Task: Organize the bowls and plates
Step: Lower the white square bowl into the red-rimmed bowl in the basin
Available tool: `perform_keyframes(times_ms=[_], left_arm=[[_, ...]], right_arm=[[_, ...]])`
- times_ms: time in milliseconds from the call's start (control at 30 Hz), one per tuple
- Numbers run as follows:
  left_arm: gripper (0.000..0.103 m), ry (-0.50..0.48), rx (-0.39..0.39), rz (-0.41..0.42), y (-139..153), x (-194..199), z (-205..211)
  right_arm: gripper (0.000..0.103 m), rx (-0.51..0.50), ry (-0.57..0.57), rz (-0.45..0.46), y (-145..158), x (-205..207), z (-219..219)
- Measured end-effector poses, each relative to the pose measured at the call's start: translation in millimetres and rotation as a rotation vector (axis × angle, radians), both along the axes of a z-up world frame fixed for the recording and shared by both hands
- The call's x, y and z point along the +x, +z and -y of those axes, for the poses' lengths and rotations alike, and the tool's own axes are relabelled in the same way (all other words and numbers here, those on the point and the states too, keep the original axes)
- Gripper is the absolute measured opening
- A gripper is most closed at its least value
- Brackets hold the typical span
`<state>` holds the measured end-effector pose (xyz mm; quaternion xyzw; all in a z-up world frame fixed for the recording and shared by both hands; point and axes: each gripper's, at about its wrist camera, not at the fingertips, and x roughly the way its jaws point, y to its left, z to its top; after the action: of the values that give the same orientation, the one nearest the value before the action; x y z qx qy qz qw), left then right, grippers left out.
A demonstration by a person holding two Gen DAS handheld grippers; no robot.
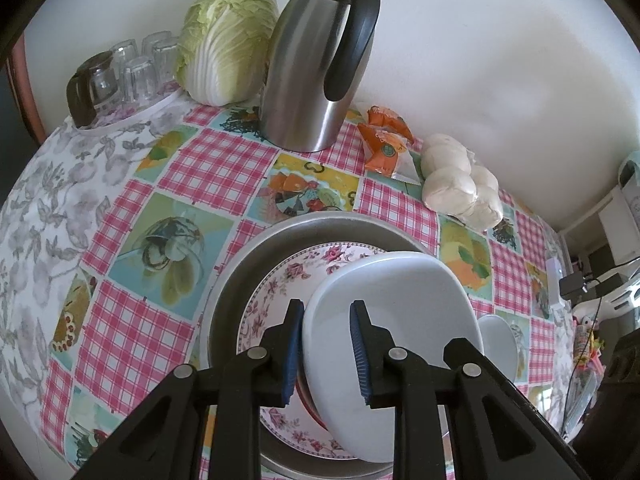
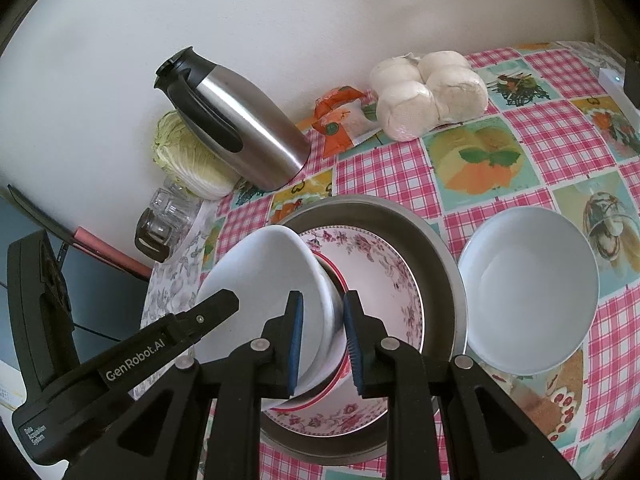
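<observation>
Bowl (image 2: 272, 280), plain white, tilted on edge

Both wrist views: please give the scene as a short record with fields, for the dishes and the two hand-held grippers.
tilted dish: white bowl, on edge over the flowered plate
flowered plate: lies in the metal basin
second white bowl: upright on the tablecloth, right of the basin
left hand-held gripper: open, fingers either side of the tilted bowl's rim
right hand-held gripper: open, fingers either side of the same bowl's rim
behind: steel jug, cabbage
</observation>
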<state>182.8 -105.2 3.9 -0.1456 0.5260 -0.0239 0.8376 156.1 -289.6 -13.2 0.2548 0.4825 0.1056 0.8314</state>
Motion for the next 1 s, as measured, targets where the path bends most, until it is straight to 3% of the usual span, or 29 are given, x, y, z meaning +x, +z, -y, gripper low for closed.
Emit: perform_keyframes(times_ms=[700,833,1000], left_arm=[[0.029,-0.002,0.019,0.027,18.7,-8.3,-6.4],[0.038,0.010,0.030,0.031,22.6,-15.4,-8.4],[0.058,0.024,0.039,0.036,28.2,-27.4,-9.4]], right_arm=[[0.026,-0.015,0.013,0.022,12.2,-6.4,-4.4],[0.027,-0.057,0.011,0.041,21.8,-14.1,-4.4],[0.034,-0.084,0.009,0.048,27.9,-26.8,-0.8]])
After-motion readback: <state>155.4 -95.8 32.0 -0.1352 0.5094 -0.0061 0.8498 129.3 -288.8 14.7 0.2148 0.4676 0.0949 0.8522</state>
